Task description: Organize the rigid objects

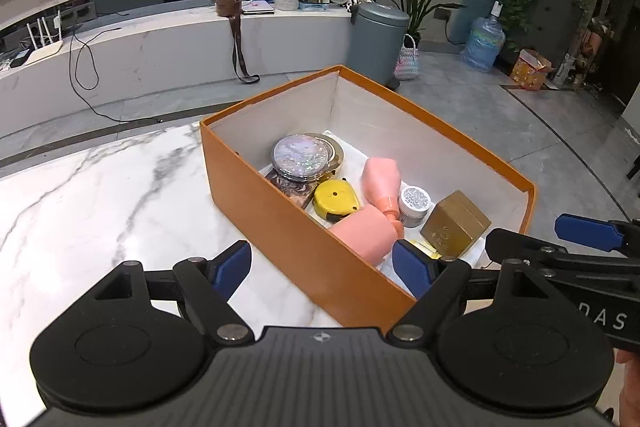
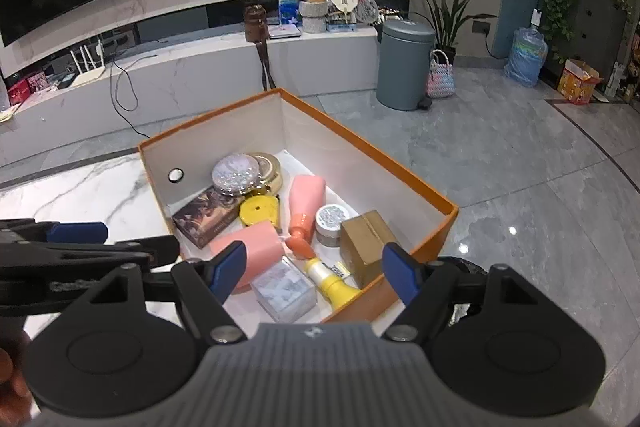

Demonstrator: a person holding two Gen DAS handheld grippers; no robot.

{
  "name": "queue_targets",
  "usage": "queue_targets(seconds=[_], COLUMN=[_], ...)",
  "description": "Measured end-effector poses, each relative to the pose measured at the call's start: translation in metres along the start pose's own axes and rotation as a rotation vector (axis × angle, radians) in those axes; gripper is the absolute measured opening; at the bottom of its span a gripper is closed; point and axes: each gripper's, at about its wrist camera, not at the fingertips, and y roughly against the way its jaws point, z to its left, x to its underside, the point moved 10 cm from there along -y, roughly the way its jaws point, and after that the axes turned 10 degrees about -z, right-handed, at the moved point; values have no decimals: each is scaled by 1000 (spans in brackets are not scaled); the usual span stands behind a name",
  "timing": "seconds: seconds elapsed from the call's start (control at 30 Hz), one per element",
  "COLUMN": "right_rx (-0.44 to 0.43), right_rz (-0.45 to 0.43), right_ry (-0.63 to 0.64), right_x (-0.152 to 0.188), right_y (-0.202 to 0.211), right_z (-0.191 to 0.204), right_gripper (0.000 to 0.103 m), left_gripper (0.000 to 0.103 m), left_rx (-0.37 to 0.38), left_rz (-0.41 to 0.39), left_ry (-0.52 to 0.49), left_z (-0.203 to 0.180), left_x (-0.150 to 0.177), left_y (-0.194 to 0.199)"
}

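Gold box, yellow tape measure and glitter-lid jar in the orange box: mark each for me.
gold box (image 2: 366,241), right wrist view, top face.
yellow tape measure (image 2: 258,209), right wrist view, round side face.
glitter-lid jar (image 2: 331,217), right wrist view, lid.

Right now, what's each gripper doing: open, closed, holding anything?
Left gripper: open, fingers wide apart, holding nothing, straddling the near wall of the orange box.
Right gripper: open, empty, above the box's near end.
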Motion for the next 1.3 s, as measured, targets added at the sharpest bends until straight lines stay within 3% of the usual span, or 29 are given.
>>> queue_targets(seconds=[1.3], right_rx=[9], right_rz=[-2], right_ry=[-2], right_x=[2], right_y=[1], right_z=[1], right_gripper=[75], left_gripper=[94], left_rx=[-4], left_rz=[-16], left_ry=[-14], left_z=[-8], left_x=[-4], left_y=[4])
